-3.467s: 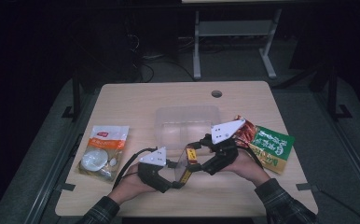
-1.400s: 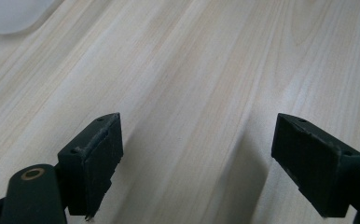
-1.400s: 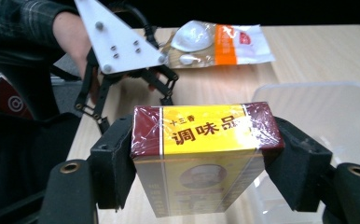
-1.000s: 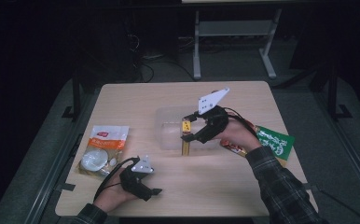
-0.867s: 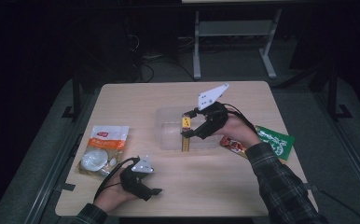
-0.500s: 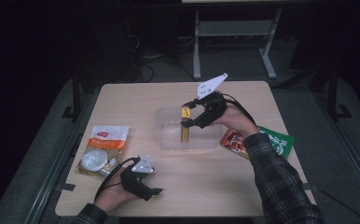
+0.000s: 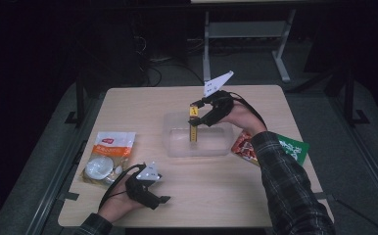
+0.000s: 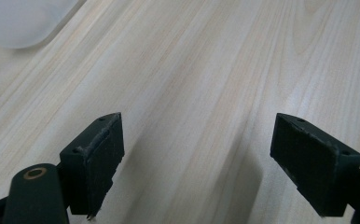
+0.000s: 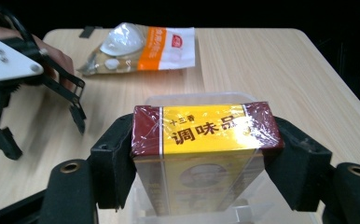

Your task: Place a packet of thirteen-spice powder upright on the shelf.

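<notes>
The box [image 9: 206, 140], yellow with dark red ends and wrapped in clear film, sits clamped between the jaws of the right gripper [image 9: 201, 163], one pad against each red end. In the high view the box [image 7: 193, 123] hangs upright over the clear tub [image 7: 177, 147] near the middle of the table [image 7: 255, 181], its lower end down within the tub's walls; whether it touches the bottom I cannot tell. The right gripper [image 7: 197, 115] reaches in from the tub's far right side, with the person's sleeve trailing back toward the near edge.

The left gripper [image 7: 160, 198] rests low at the near left of the table, well apart from the tub. In its own view its jaws stand wide apart over bare wood, with nothing between them, and a corner of the tub [image 8: 19, 23] shows at the upper left.

An orange and white pouch [image 7: 109, 154] with a clear part lies flat at the left edge, just beside the left hand. A red packet [image 7: 243, 147] lies just right of the tub, partly under the right forearm, and a green packet [image 7: 295, 149] lies beyond it toward the right edge.
</notes>
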{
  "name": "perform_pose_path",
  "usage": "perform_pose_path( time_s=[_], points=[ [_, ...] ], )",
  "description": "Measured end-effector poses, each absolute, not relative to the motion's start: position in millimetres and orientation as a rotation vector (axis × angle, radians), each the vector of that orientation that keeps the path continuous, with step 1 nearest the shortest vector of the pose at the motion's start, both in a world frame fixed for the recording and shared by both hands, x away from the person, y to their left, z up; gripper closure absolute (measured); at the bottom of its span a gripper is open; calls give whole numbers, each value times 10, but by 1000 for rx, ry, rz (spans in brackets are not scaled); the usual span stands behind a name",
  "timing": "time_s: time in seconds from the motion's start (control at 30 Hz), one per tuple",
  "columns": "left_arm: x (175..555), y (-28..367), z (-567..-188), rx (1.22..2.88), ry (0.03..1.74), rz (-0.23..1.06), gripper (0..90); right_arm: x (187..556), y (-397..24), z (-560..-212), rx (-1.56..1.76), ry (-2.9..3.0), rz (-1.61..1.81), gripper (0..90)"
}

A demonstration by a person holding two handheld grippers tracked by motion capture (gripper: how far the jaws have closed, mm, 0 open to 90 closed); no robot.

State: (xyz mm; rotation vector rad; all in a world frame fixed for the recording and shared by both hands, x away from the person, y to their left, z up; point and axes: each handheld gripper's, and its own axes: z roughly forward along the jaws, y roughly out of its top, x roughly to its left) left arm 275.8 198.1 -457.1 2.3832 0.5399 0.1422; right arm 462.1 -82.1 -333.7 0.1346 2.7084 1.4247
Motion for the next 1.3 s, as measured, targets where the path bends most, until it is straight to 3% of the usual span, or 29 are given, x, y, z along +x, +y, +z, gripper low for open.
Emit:
perform_pose_path(
  time_s=[0.87,1.3],
  points=[
    [2766,1987,-4566,2409,521,138,169,4744,-833,-3371,86,2736,1434,306],
    [2767,1995,-4556,2402,523,138,169,4797,-705,-3552,77,2778,1357,305]
  ],
)
